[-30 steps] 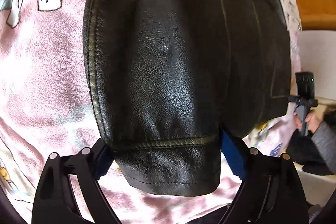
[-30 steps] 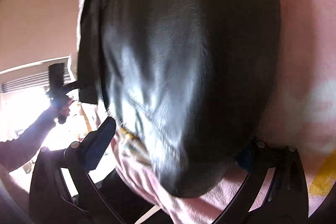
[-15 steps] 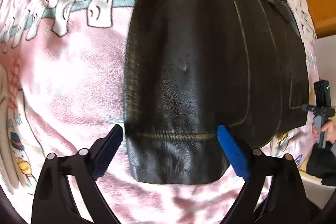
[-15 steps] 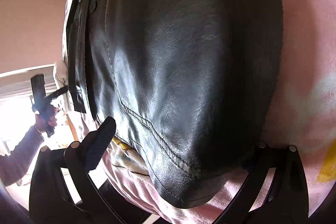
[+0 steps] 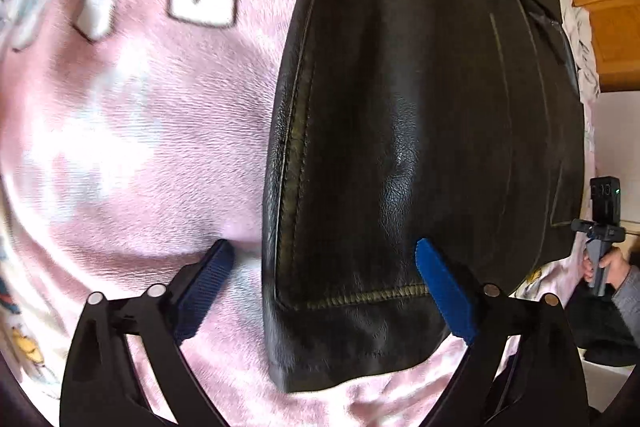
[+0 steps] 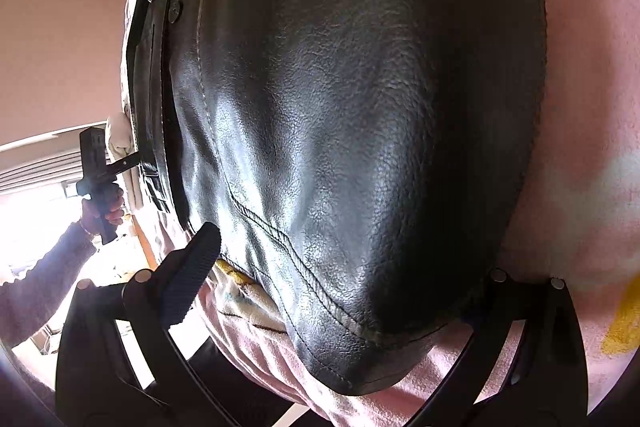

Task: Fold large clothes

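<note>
Pink fleece blanket (image 5: 132, 155) carries the black leather jacket (image 5: 420, 131), laid flat for folding. Left gripper (image 5: 324, 267), jaws just opening, straddles the jacket's hem corner unpinched; right gripper (image 6: 352, 267) spreads around its opposite corner.

Both wrist cameras looked steeply down from close above, sharing the jacket (image 5: 420, 147) (image 6: 360, 127) on the pink blanket (image 5: 140, 147) (image 6: 580, 107).

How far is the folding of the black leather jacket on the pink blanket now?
Done: the black leather jacket lies flat on the pink blanket. In hand: nothing; the left gripper jaws have just been opening, one pad beside the jacket's edge, one over its hem. The right gripper straddles the near corner. Left: every fold visible here.
</note>
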The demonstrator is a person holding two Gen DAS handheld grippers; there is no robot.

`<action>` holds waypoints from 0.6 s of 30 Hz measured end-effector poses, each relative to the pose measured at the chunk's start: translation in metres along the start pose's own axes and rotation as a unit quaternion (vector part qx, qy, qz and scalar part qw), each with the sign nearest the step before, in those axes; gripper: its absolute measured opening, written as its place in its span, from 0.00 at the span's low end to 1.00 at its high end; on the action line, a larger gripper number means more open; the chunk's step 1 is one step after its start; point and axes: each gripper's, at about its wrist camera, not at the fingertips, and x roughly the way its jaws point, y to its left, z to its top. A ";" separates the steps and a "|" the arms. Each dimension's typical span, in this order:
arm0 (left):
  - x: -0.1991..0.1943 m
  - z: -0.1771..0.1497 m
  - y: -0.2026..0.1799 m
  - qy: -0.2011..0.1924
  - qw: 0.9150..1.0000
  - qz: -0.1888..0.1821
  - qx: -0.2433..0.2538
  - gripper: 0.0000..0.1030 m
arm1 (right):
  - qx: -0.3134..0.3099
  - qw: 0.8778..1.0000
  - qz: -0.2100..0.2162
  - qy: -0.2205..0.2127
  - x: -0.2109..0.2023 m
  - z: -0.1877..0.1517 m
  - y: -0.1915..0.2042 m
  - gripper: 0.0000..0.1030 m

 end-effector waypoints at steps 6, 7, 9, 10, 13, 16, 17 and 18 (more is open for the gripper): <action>-0.008 -0.011 -0.001 0.005 0.999 -0.040 -0.008 0.48 | -0.031 0.998 -0.056 -0.019 0.001 -0.008 0.012 0.68; -0.015 -0.017 0.001 -0.002 1.000 -0.028 -0.005 0.34 | -0.028 0.997 -0.073 -0.023 -0.002 -0.009 0.010 0.42; -0.013 -0.015 -0.012 -0.008 0.999 -0.031 -0.009 0.14 | -0.012 0.998 -0.051 -0.031 -0.014 -0.014 0.005 0.26; -0.013 -0.013 -0.015 -0.012 1.000 -0.024 -0.014 0.10 | -0.014 0.998 -0.043 -0.032 -0.017 -0.016 0.006 0.24; -0.022 -0.016 -0.039 -0.029 0.999 -0.033 0.012 0.08 | -0.012 0.999 -0.025 -0.023 -0.014 -0.014 0.012 0.28; -0.013 -0.012 -0.043 -0.020 0.999 -0.041 0.010 0.09 | 0.031 0.999 -0.011 -0.014 0.001 -0.004 0.001 0.43; -0.007 -0.011 -0.041 -0.013 0.999 -0.028 0.009 0.09 | 0.033 0.999 -0.018 -0.018 0.005 -0.002 0.001 0.43; -0.001 -0.009 -0.038 -0.005 1.000 -0.010 0.009 0.09 | 0.025 0.999 -0.025 -0.019 0.004 -0.002 0.003 0.38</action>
